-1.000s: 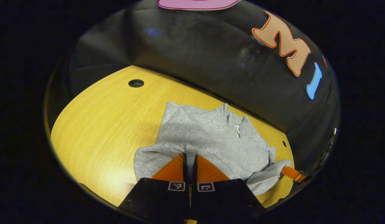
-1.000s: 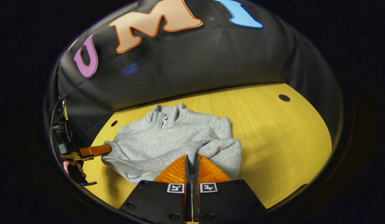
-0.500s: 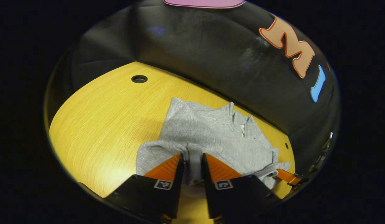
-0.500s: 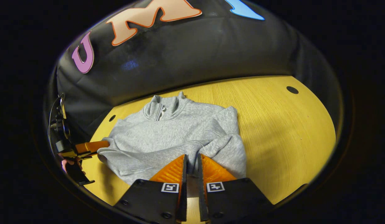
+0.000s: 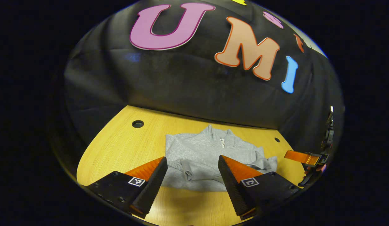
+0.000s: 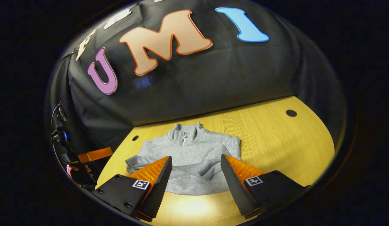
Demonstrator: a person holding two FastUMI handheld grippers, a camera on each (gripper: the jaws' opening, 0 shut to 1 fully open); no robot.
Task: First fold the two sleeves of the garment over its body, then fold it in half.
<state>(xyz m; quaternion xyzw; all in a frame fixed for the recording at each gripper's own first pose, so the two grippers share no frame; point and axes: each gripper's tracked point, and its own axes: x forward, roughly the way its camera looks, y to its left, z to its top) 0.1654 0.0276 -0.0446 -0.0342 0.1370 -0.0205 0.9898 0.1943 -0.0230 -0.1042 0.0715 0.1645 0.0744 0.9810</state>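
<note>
1. The left tool [image 5: 192,169] has its fingers spread wide and grips nothing; it hangs above the near edge of the table [image 5: 125,147].
2. The right tool [image 6: 196,168] is spread wide too, empty, raised over the table's near edge.
3. Just ahead of both tools, the grey zip-neck sweatshirt [image 5: 210,160] lies flat on the table, its collar pointing away toward the booth wall.
4. Both sleeves lie folded in across the body, their cuffs bunched near the hem closest to the tools.
5. In the left gripper view the right tool sits off to the right, beside the sweatshirt's edge and apart from it.
6. Beyond the sweatshirt, round cable holes [image 6: 291,113] dot the table.
</note>
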